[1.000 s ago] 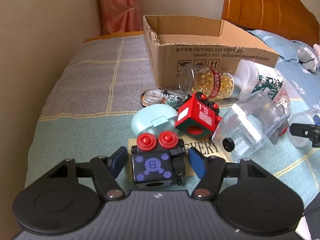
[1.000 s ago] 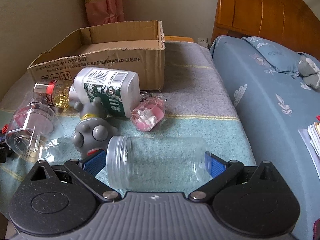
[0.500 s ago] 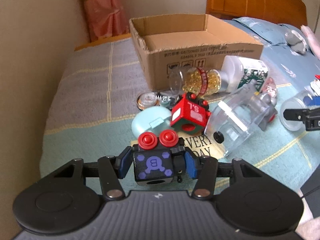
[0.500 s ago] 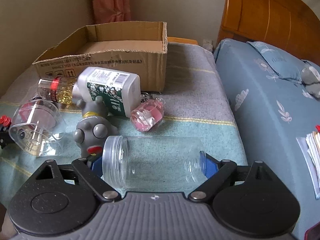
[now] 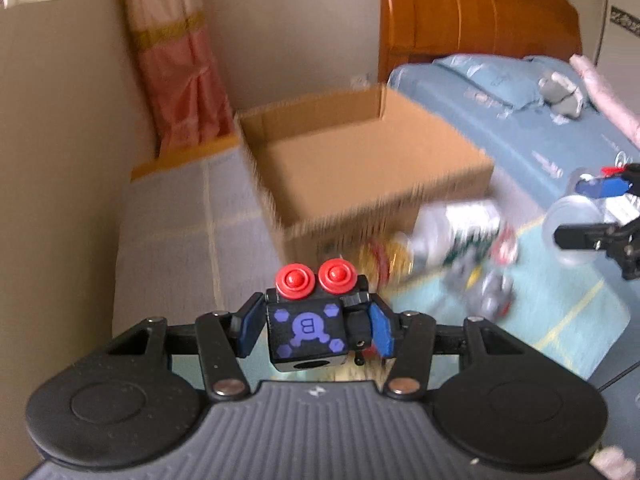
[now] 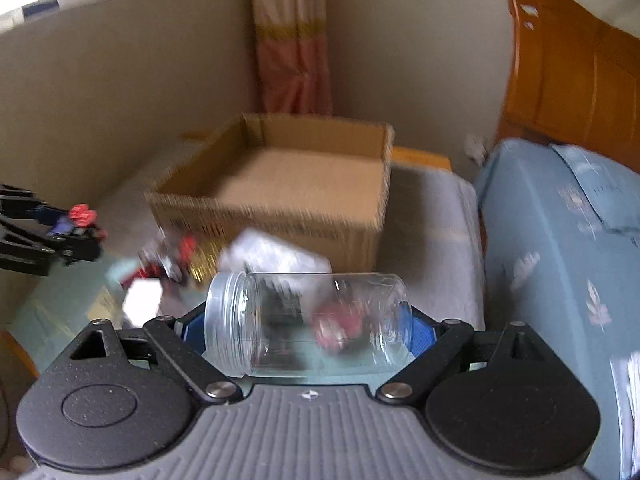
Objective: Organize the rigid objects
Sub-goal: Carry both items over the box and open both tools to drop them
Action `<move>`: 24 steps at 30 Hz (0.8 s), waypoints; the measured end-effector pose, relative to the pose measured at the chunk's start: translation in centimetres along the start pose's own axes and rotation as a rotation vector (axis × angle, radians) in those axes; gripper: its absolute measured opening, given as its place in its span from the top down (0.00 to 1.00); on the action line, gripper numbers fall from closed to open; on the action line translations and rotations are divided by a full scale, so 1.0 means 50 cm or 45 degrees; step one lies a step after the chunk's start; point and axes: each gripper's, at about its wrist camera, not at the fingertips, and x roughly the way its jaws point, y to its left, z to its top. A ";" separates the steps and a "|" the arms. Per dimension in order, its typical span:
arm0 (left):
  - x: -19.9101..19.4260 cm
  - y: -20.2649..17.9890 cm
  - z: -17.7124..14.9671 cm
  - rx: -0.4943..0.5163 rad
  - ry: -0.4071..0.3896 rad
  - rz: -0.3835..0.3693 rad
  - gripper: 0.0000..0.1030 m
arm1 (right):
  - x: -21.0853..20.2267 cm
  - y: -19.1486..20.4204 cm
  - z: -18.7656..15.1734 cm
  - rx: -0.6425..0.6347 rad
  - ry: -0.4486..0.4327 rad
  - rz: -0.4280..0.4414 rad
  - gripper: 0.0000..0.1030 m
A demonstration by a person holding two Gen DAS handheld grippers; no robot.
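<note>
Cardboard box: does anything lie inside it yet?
No, the cardboard box shows only its bare brown floor in the right wrist view.

Clutter before box blurred, unidentifiable.

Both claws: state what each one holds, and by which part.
Left claw grips the black toy cube by its two opposite sides. Right claw grips the clear plastic jar, lying sideways, end to end, mouth and base.

Black cube, purple emblem, red knobs; clear jar; brown box.
</note>
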 end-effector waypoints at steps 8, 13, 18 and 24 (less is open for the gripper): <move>0.057 -0.002 0.145 0.047 -0.061 -0.001 0.48 | 0.044 -0.006 0.116 -0.019 -0.071 0.029 0.09; 0.103 0.001 0.203 0.057 -0.040 0.005 0.48 | 0.096 -0.014 0.162 0.007 -0.039 0.024 0.09; 0.142 0.007 0.247 0.055 -0.027 0.016 0.48 | 0.137 -0.017 0.187 -0.001 -0.034 0.009 0.09; 0.188 0.010 0.285 0.054 -0.003 0.024 0.48 | 0.175 -0.018 0.201 -0.014 -0.019 -0.009 0.00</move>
